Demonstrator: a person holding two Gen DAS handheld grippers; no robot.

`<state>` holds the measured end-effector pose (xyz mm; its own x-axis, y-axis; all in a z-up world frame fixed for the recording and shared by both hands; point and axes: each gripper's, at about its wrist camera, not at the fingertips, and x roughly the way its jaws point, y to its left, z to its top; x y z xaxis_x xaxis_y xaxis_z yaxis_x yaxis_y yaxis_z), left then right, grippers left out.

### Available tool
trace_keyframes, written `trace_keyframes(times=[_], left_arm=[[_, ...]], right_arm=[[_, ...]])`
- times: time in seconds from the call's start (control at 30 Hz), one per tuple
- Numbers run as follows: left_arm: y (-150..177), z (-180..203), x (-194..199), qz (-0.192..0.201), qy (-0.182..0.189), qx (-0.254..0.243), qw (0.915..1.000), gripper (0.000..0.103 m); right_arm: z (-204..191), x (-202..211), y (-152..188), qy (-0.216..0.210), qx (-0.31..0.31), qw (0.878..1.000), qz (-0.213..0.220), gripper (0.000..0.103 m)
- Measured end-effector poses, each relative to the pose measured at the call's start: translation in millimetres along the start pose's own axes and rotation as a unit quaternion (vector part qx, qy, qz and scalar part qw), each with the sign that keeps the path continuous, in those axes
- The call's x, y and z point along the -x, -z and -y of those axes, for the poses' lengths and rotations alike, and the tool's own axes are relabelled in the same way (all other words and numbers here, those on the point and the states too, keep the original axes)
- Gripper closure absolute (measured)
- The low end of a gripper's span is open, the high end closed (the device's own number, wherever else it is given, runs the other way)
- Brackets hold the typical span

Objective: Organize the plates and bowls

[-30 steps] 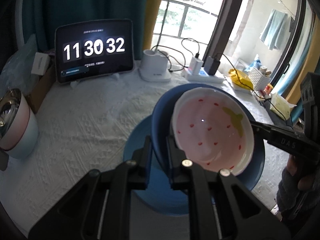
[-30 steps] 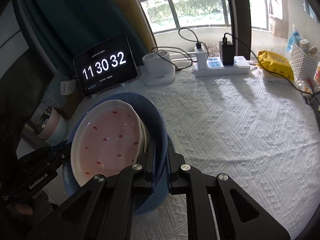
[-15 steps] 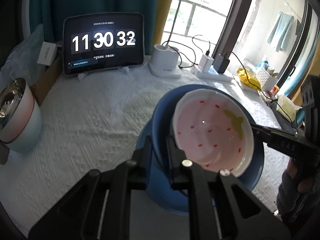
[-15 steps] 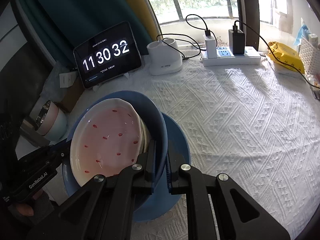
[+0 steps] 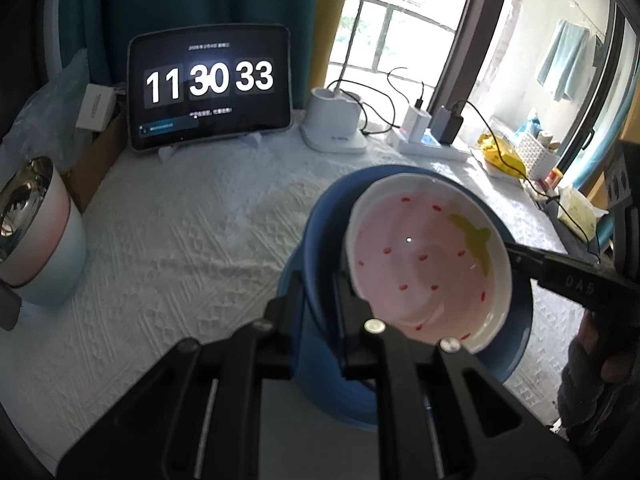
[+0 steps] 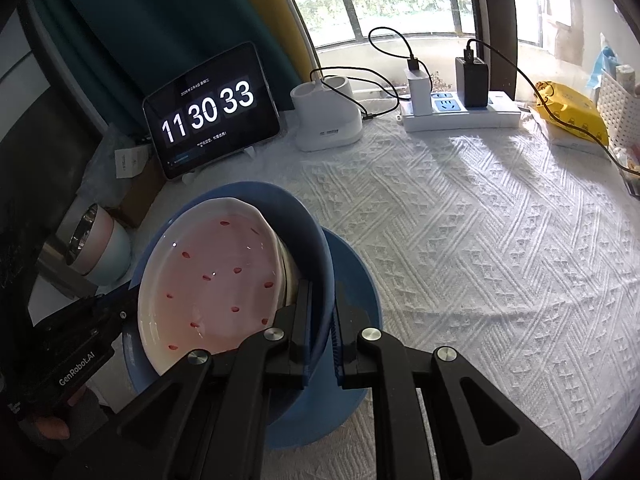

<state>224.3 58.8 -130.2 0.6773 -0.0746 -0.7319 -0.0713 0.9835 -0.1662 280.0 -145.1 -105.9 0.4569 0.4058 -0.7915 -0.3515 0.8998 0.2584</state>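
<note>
A blue bowl (image 5: 320, 232) holds a pink strawberry-pattern bowl (image 5: 424, 264) with red dots and a white rim. Both are lifted above a blue plate (image 6: 356, 280) that lies on the white tablecloth. My left gripper (image 5: 322, 292) is shut on the blue bowl's left rim. My right gripper (image 6: 322, 316) is shut on the blue bowl's (image 6: 308, 232) opposite rim, next to the pink bowl (image 6: 212, 280). Each gripper shows in the other's view, the right one (image 5: 568, 276) and the left one (image 6: 80, 340).
A tablet clock (image 5: 208, 84) stands at the back. A white lamp base (image 5: 332, 124) and a power strip (image 6: 460, 114) with chargers sit beside it. A pink-and-white steel cup (image 5: 28, 240) stands left. A yellow packet (image 6: 572, 114) and white basket (image 6: 616, 108) lie right.
Both grippers have raised the blue bowl with the pink bowl in it, and more of the blue plate shows beneath. The clock went from 32 to 33.
</note>
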Motion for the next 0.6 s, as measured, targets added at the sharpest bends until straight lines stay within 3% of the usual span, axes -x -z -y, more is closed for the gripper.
trace_keyframes(times=[0.6], left_arm=[[-0.5, -0.1, 4.6, 0.007, -0.002, 0.004, 1.0, 0.086]], right_arm=[[5.6, 0.2, -3.5, -0.012, -0.013, 1.0, -0.006, 0.089]])
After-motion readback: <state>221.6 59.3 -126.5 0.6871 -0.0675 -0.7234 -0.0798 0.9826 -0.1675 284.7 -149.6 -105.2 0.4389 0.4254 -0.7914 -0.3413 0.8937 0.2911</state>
